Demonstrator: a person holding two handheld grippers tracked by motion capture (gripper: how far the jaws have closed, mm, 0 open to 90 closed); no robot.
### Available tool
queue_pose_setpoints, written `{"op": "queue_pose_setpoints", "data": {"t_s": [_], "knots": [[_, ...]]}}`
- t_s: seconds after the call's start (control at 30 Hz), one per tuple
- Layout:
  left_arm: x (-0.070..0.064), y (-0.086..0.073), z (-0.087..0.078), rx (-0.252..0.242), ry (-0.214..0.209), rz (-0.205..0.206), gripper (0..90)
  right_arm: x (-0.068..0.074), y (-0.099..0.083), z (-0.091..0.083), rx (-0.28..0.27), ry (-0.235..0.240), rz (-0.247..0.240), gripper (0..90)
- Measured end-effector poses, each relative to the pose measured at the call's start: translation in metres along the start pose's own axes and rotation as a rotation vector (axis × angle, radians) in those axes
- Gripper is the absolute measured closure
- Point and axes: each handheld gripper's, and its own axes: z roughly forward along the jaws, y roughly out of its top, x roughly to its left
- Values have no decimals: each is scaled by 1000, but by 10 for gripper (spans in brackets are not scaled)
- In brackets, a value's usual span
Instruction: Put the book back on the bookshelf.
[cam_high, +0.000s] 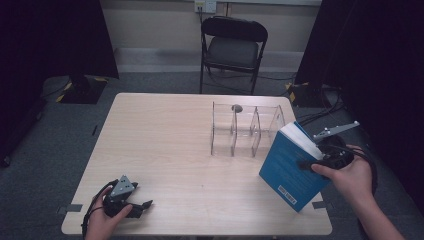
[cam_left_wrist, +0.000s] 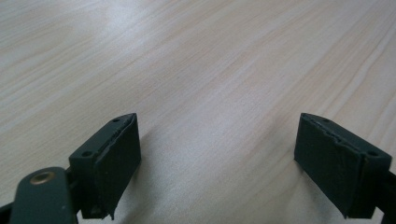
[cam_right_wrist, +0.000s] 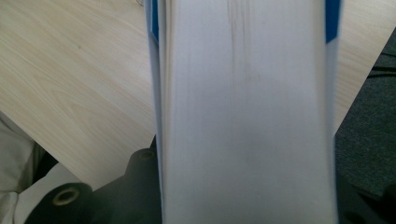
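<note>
Right gripper clamped on blue book at page edge, tilted above surface beside clear rack. Thick, stiff, likely heavy; grip near spine. Left gripper wide open, empty.

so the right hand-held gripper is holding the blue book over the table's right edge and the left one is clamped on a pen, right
Not quite. The left hand-held gripper holds no pen: the left gripper view shows its jaws wide apart with bare table between them. The rest stands: in the high view the right hand-held gripper is shut on the blue book, tilted over the table's right edge beside the clear divider rack.
</note>
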Motion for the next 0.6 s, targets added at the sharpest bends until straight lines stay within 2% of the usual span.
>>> {"op": "queue_pose_setpoints", "data": {"t_s": [0.07, 0.23, 0.43, 0.6], "knots": [[0, 0, 0, 0, 0, 0, 142, 0, 1, 0, -7, 2, 7, 619], [0, 0, 0, 0, 0, 0, 142, -2, 13, -6, -20, -27, 67, 618], [0, 0, 0, -7, 0, -7, 142, -3, 26, -5, -19, -72, 94, 618], [0, 0, 0, -5, 2, -1, 142, -4, 33, -3, -14, -70, 121, 618]]}}
